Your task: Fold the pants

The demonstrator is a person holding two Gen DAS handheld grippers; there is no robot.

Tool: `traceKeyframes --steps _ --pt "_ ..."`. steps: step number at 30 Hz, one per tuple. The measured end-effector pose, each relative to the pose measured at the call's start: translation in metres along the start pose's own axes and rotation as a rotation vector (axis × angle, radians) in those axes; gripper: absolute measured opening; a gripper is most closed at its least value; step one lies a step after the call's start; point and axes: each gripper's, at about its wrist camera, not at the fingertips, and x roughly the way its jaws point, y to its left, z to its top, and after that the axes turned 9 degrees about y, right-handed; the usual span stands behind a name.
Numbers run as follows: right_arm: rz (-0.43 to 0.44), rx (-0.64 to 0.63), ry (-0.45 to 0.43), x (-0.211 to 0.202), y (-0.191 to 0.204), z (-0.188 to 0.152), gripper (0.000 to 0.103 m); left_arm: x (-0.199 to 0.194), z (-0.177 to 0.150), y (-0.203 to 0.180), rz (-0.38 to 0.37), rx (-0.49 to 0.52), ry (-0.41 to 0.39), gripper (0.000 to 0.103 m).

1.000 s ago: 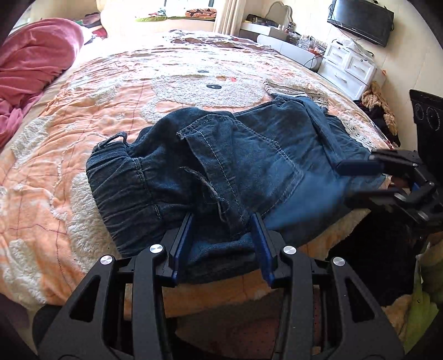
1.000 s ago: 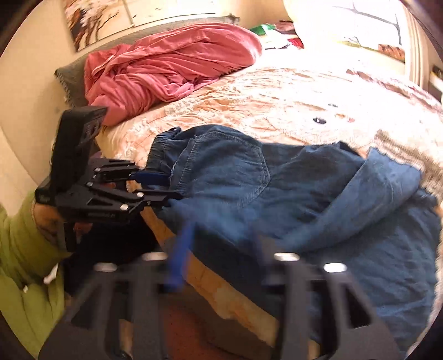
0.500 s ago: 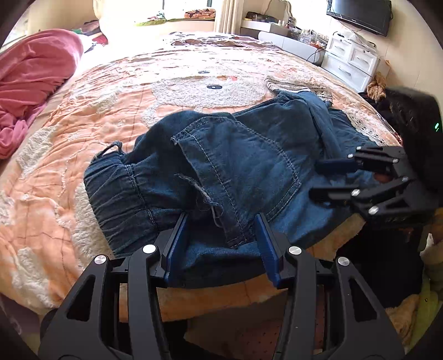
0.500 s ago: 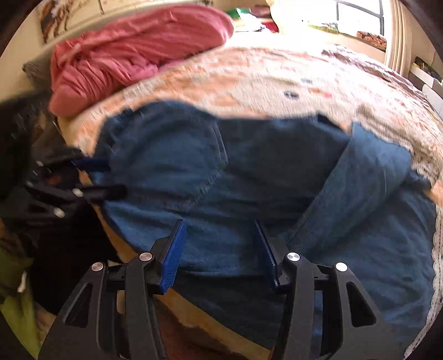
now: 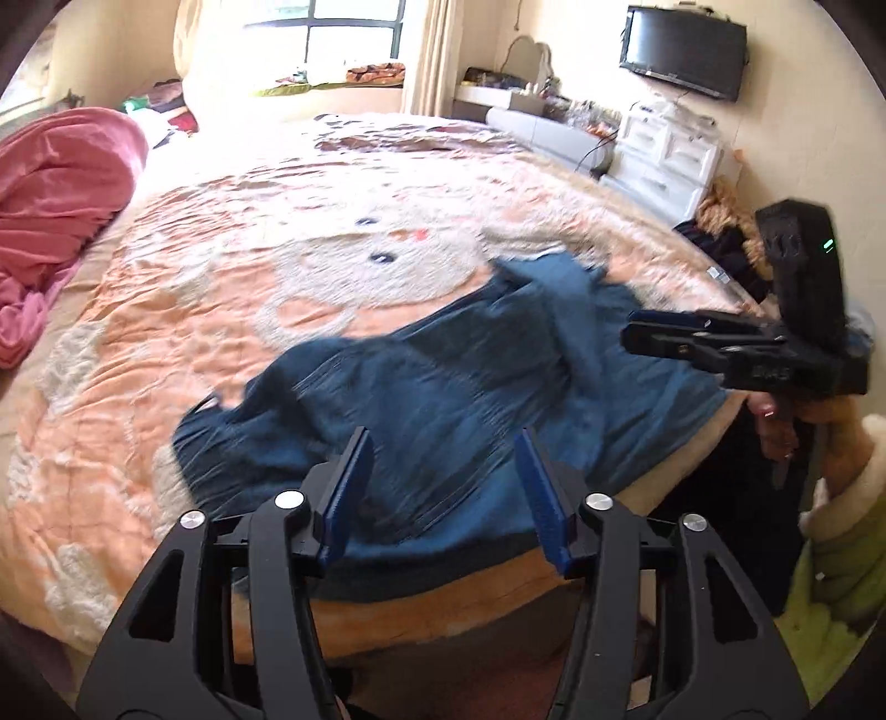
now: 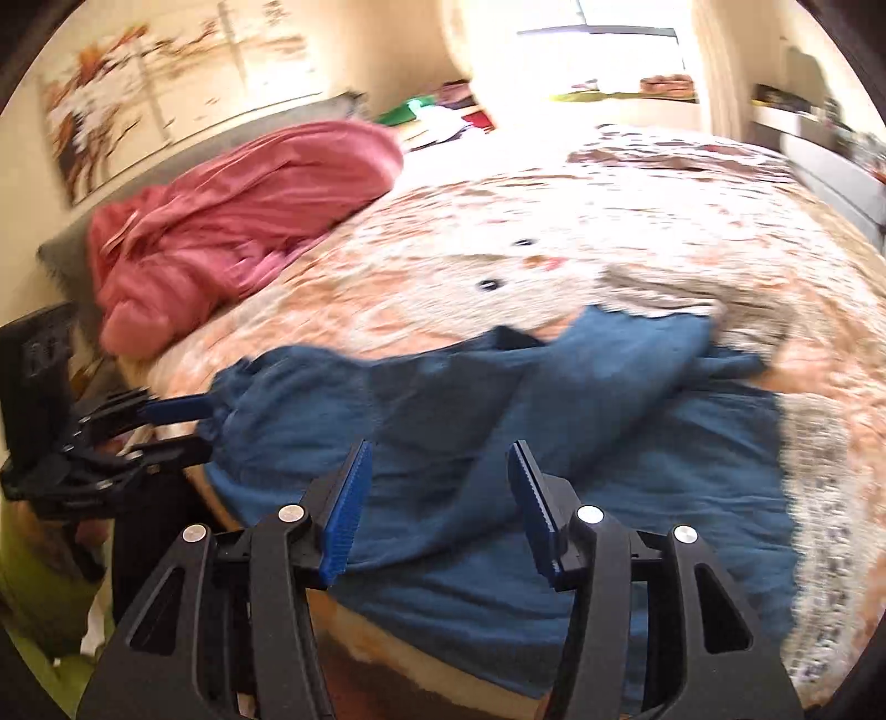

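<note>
Dark blue jeans point(image 5: 443, 376) lie crumpled near the front edge of the bed, waistband to the left and legs bunched to the right point(image 6: 581, 443). My left gripper point(image 5: 441, 435) hovers over the waistband end with its jaws opening. The cloth lies below its blue pads point(image 5: 346, 498), which do not press it. In the right wrist view, my left gripper point(image 6: 209, 425) has its tips at the waistband's edge. My right gripper point(image 6: 438, 446) stands open above the leg part, with nothing clamped. From the left it shows side-on point(image 5: 631, 331).
A peach bedspread point(image 5: 277, 232) with a white cartoon face covers the bed. A pink blanket point(image 6: 232, 232) is heaped at the head end. A white dresser point(image 5: 664, 155) and a wall television point(image 5: 684, 52) stand beyond the bed. A person's hand point(image 5: 797, 421) and green sleeve are at the right.
My left gripper has lifted away from the jeans' front edge, and its jaws have widened. My right gripper has drawn back and rolled, and now sits higher in the left wrist view.
</note>
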Motion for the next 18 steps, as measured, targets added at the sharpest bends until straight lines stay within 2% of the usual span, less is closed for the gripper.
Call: traceKeyframes --steps 2,7,10,11,14,18 --pt "-0.034 0.062 -0.006 -0.007 -0.018 0.000 0.056 0.005 0.012 -0.012 -0.039 0.025 0.000 0.053" --pt "-0.115 0.155 -0.006 -0.014 -0.054 0.017 0.064 0.045 0.040 -0.042 -0.106 0.068 0.060 0.053" --pt "-0.175 0.150 0.004 -0.006 -0.067 0.038 0.068 0.077 0.050 -0.056 -0.162 0.059 0.127 0.053" --pt "-0.191 0.151 0.014 -0.002 -0.070 0.046 0.068 0.085 0.052 -0.060 -0.197 0.059 0.140 0.053" --pt "-0.213 0.138 0.030 0.014 -0.073 0.070 0.068 0.108 0.057 -0.065 -0.241 0.045 0.171 0.053" --pt "-0.260 0.095 0.070 0.044 -0.079 0.101 0.068 0.134 0.061 -0.061 -0.275 -0.031 0.201 0.041"
